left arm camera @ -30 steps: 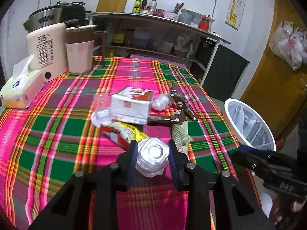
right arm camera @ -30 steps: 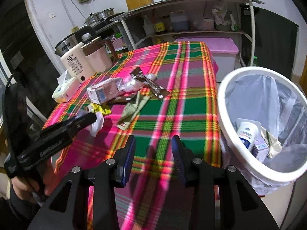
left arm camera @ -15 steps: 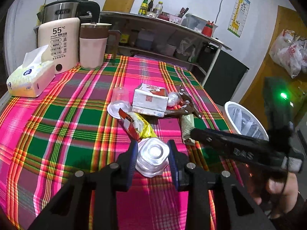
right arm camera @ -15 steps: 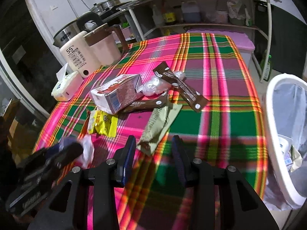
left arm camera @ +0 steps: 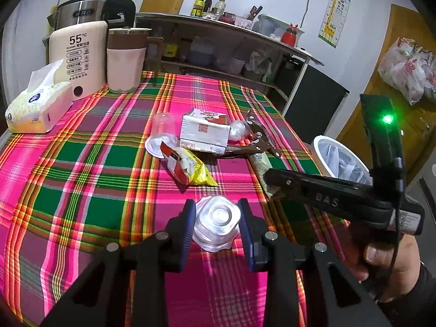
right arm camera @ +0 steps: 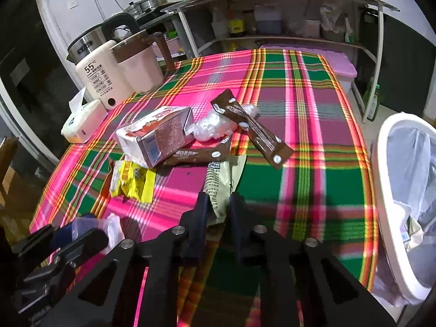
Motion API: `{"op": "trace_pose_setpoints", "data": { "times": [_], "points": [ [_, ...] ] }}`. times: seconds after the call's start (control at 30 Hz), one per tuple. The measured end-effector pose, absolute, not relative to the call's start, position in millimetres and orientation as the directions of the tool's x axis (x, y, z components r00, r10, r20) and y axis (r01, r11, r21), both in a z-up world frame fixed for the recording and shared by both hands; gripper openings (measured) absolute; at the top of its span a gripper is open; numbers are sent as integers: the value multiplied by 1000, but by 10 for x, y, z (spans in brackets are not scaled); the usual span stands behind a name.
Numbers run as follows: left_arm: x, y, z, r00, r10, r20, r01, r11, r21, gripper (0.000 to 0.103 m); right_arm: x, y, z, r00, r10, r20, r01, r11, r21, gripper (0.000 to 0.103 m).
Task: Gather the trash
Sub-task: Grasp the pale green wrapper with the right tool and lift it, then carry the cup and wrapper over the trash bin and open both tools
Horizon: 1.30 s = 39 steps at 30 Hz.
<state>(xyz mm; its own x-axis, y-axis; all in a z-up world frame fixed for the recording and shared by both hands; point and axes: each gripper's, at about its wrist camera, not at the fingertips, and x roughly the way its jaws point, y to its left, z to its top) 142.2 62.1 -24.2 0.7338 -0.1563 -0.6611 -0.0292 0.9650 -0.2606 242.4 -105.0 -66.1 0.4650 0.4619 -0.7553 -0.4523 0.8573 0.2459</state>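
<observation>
Plaid cloth (left arm camera: 81, 163): left gripper (left arm camera: 217, 219) jaws clamp a crumpled clear cup (left arm camera: 216, 222), right gripper (right arm camera: 218, 204) jaws pinch a flat olive wrapper (right arm camera: 218, 188).

Plaid-clothed table (left arm camera: 81, 169), tissue pack (left arm camera: 35, 109), kettle (left arm camera: 79, 60), jug (left arm camera: 125, 60), carton (left arm camera: 204, 133), wrappers (right arm camera: 253, 128)

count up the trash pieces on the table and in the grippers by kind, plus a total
clear plastic cups: 2, one upside down on the cloth, one crushed in the left gripper
carton: 1
brown sachets: 2
yellow and red snack wrapper: 1
grey-green wrapper between the right gripper's fingers: 1
crumpled clear plastic: 1
total: 8
</observation>
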Motion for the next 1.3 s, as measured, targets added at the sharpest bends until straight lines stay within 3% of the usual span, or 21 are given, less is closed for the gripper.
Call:
{"op": "trace_pose_setpoints", "data": {
  "times": [0.9,1.3],
  "points": [
    [1308,52,21,736,-195,-648,60,973,-224,33,1714,-2035,-357,541,484,-688,-376,871,318,15],
    [1524,-389,139,727,-252,-639,153,966,-207,33,1698,-2669,-299,610,427,-668,-267,904,334,15]
  ]
}}
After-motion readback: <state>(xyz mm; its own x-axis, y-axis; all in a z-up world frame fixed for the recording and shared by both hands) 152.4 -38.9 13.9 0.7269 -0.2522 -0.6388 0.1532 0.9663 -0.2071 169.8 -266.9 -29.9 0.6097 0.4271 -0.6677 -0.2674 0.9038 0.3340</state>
